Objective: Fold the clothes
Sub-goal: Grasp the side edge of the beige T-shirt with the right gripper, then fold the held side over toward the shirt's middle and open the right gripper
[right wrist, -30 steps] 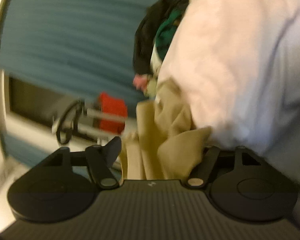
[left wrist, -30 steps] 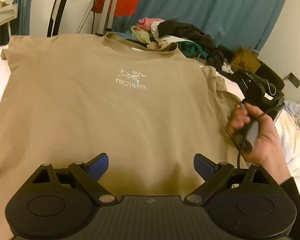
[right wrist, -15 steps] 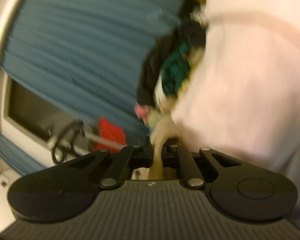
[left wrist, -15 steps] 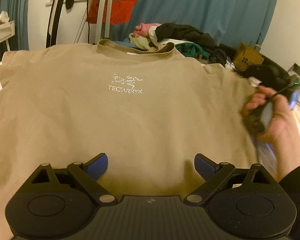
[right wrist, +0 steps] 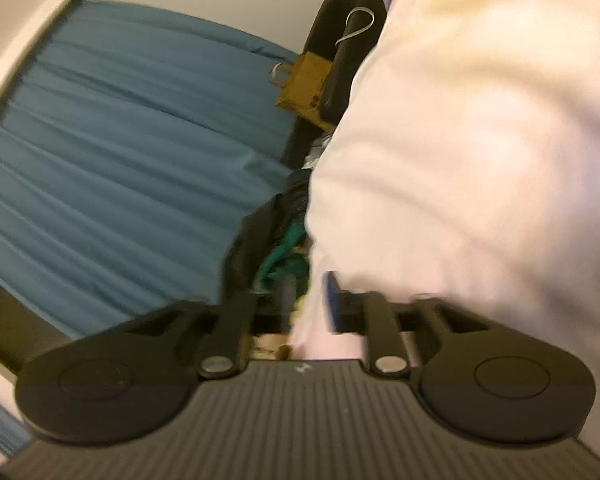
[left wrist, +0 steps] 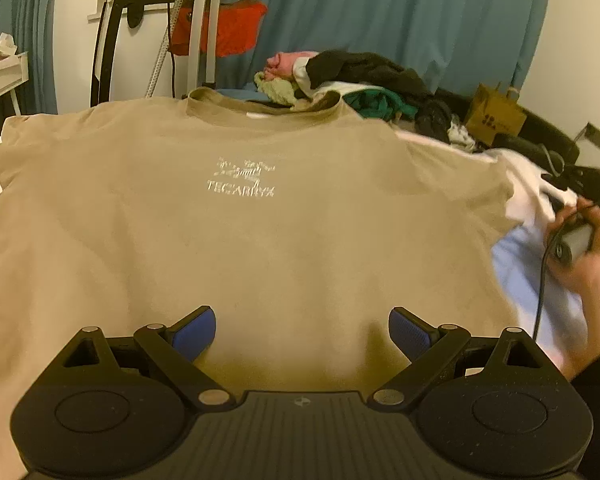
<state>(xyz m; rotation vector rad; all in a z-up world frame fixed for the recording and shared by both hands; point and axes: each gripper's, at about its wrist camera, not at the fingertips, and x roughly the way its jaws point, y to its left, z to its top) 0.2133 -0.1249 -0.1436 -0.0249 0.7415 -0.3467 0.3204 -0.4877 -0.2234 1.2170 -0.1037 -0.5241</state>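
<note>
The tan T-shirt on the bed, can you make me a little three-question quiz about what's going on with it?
1. True or false: the tan T-shirt lies spread out with its printed logo facing up.
2. Pick one. The left gripper is: A) open above the shirt's lower part; B) shut on the collar; C) holding a sock.
3. Fill the gap: the pile of clothes beyond the collar sits in front of a ___ curtain.

Key: 1 true; 2 A; 3 blue.
</note>
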